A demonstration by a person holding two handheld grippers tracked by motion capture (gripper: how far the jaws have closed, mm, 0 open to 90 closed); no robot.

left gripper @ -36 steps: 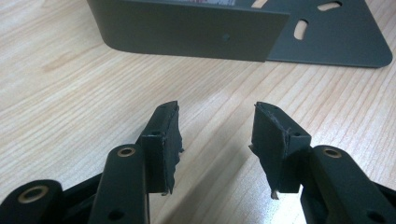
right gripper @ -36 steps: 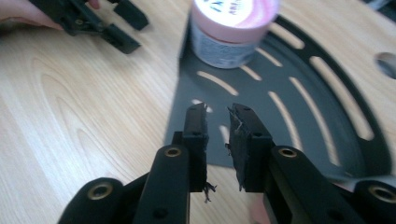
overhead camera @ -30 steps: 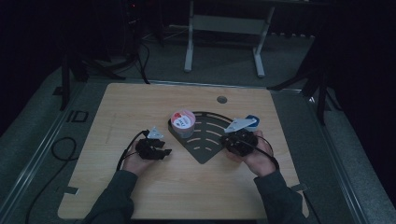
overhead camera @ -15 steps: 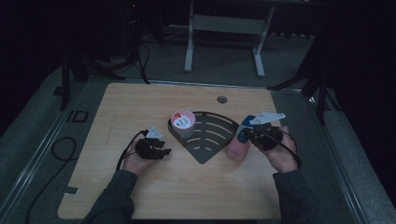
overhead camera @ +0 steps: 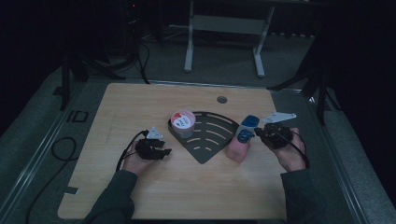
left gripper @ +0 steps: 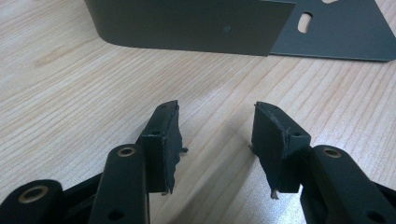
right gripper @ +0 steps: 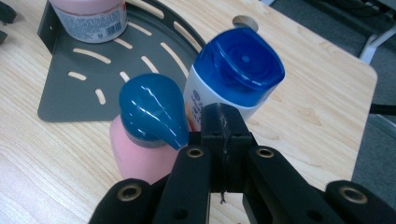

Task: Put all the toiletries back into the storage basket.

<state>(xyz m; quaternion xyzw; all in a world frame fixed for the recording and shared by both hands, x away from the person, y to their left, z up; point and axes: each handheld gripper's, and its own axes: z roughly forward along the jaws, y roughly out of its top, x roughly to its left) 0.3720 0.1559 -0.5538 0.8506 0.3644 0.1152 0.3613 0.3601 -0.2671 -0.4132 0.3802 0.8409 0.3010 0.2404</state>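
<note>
A dark fan-shaped rack (overhead camera: 212, 142) lies on the wooden table (overhead camera: 140, 107), with a pink tub (overhead camera: 183, 122) in its corner. At the rack's right edge stand a pink bottle with a teal cap (overhead camera: 237, 148) and a white bottle with a blue cap (overhead camera: 249, 123). My right gripper (overhead camera: 259, 132) is just right of them, shut with nothing between its jaws. In the right gripper view the shut right gripper (right gripper: 224, 122) points at the teal cap (right gripper: 152, 108) and the blue cap (right gripper: 239, 65). My left gripper (overhead camera: 161, 148) rests left of the rack, open and holding nothing; the left gripper (left gripper: 217, 112) faces the rack's wall (left gripper: 187, 23).
A small round hole (overhead camera: 222, 99) sits near the table's far edge. Black cables (overhead camera: 60, 149) trail off the left side. A grey metal stand (overhead camera: 224, 23) is on the floor beyond the table. The table's right edge is close to my right hand (overhead camera: 292, 154).
My right hand has moved to the right, off the rack, so the pink bottle now stands uncovered. The left hand and gripper have stayed put.
</note>
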